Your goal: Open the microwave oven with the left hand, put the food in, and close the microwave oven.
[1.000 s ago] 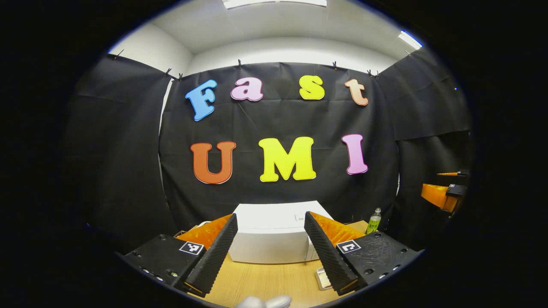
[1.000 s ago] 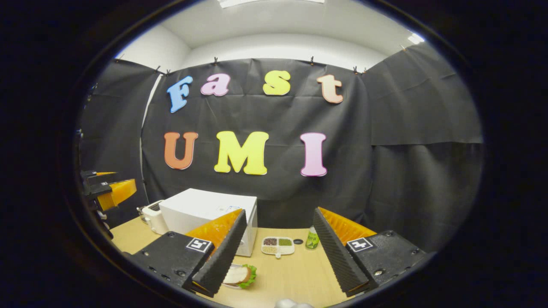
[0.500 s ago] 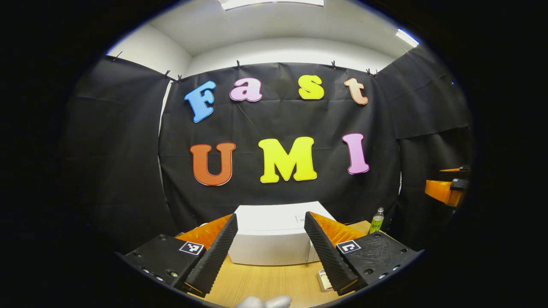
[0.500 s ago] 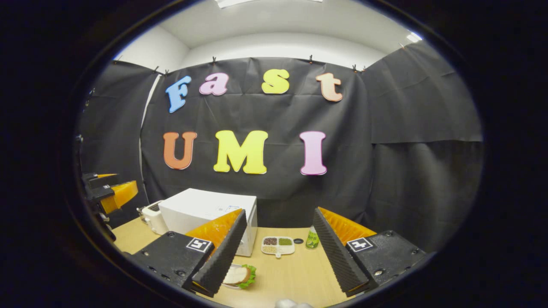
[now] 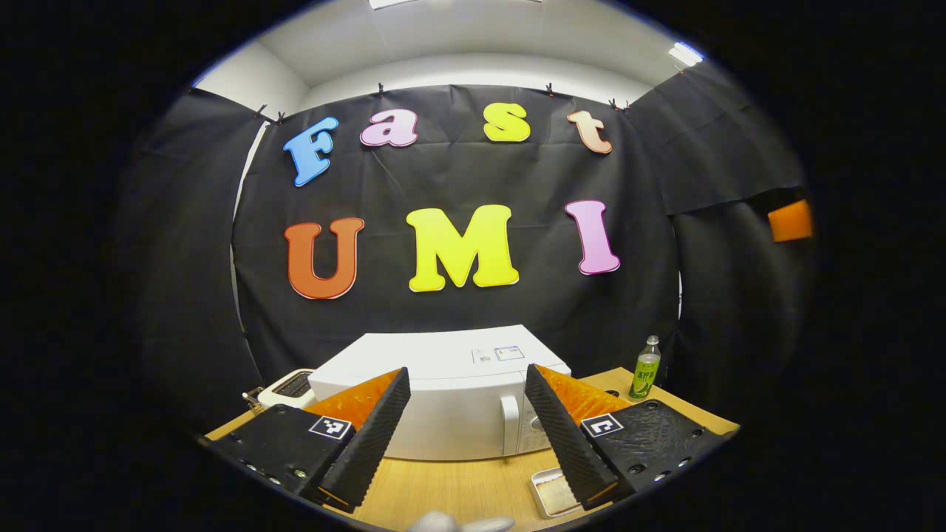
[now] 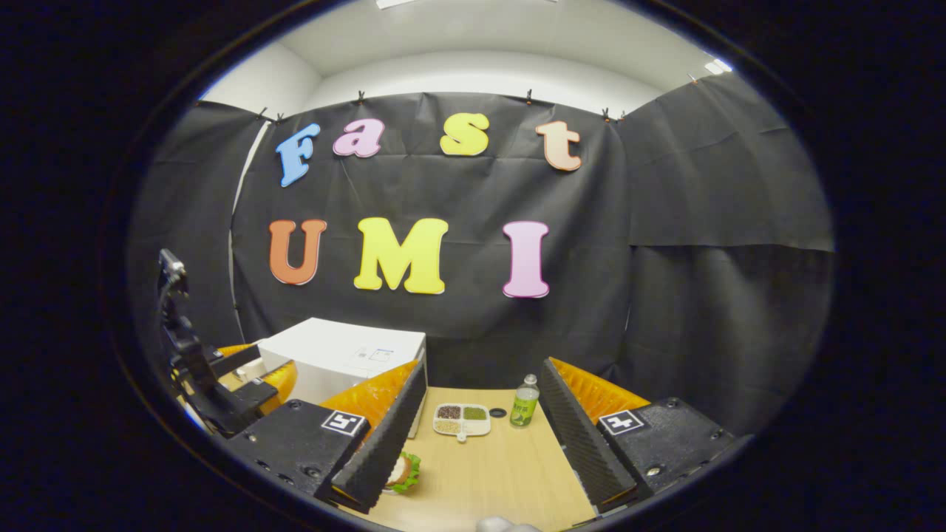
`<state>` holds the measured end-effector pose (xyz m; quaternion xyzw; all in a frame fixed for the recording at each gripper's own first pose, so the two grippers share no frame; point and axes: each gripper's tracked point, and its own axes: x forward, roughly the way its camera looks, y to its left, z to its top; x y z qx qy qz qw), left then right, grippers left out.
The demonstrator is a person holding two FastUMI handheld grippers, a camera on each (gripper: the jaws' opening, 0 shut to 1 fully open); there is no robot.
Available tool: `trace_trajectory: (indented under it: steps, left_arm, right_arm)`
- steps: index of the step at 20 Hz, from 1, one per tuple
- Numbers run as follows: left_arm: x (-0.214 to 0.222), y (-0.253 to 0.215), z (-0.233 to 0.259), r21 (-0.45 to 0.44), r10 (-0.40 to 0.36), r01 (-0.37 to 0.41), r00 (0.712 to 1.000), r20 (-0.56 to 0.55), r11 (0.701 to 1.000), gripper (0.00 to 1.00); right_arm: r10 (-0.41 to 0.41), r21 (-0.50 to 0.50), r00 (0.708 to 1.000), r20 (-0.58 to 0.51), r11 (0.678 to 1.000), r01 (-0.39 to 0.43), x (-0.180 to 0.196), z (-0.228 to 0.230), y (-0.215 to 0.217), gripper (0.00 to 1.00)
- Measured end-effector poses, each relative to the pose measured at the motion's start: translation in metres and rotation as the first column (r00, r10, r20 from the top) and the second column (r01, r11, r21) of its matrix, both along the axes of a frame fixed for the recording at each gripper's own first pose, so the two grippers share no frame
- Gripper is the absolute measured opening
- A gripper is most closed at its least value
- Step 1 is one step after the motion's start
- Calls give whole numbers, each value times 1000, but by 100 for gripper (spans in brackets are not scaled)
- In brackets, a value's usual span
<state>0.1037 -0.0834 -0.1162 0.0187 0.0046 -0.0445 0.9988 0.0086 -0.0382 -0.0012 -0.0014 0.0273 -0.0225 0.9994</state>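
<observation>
Fingers of my left gripper [image 5: 465,425] stand wide apart with nothing between them, aimed straight at the microwave oven [image 5: 443,403]. Its door is shut, and its upright handle [image 5: 508,425] shows in the gap, closer to my right-hand finger. That white box sits toward the back of the tabletop [image 5: 458,488], near the left edge. A toaster [image 5: 290,385] pokes out behind its left corner, closer to the cloth wall. A small tray [image 5: 548,493] lies on the wood just in front of the oven's right end, partly under my finger. A green bottle [image 5: 644,368] stands upright farther right, near the back edge.

On my right gripper [image 6: 477,432] the fingers are likewise spread and empty, held above the middle of the table [image 6: 488,480]. The food, a sandwich [image 6: 403,471] with green lettuce at its rim, lies on the wood beside my left-hand finger, which covers part of it. It is in front of the microwave's [image 6: 340,358] right end, apart from the oven. Farther back sits a divided dish [image 6: 462,420] with dark, green and pale fillings, a small dark cap beside it, and next to that the bottle [image 6: 524,401], upright.

From the right gripper view I also see my other gripper [image 6: 244,377] at the left, close to the oven's front.
</observation>
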Motion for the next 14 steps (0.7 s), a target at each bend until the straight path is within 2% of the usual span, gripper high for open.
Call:
trace_trajectory:
  steps: [1,2,3,4,6,7,8,9,10,11,14]
  left_arm:
    - [11,-7,-14,14,-2,2,1000,-12,1000,96]
    - [23,-16,-29,24,-6,6,1000,-21,1000,96]
    - [33,-25,-47,29,-12,13,998,-54,1000,96]
    - [44,-31,-62,30,-16,18,998,-68,999,96]
    - [64,-40,-90,20,-12,14,994,-109,1000,93]
    - [75,-45,-102,16,-11,14,992,-128,1000,93]
    - [83,-48,-111,8,-7,9,991,-134,1000,89]
    - [92,-54,-118,2,-8,9,991,-134,1000,80]
    - [100,-55,-125,3,-1,1,991,-132,1000,89]
    - [108,-56,-130,9,8,-7,991,-131,1000,78]
    - [119,-60,-147,-14,-6,4,988,-154,1000,59]
  right_arm:
    - [-3,5,1000,-11,1000,4,0,-2,-2,92]
    - [-11,10,1000,-19,1000,11,-1,-3,-5,100]
    - [-22,10,999,-29,1000,22,-1,-6,-9,100]
    - [-34,7,999,-40,999,34,-2,-7,-13,92]
    - [-56,-13,997,-61,998,56,-6,-13,-20,92]
    - [-69,-20,995,-72,998,67,-7,-15,-24,100]
    - [-80,-23,994,-80,997,78,-9,-17,-28,100]
    - [-90,-29,992,-89,996,88,-9,-20,-31,100]
    - [-103,-36,990,-94,994,100,-11,-22,-35,100]
    - [-116,-43,988,-99,993,112,-12,-24,-39,100]
    - [-145,-59,984,-108,989,139,-17,-26,-45,100]
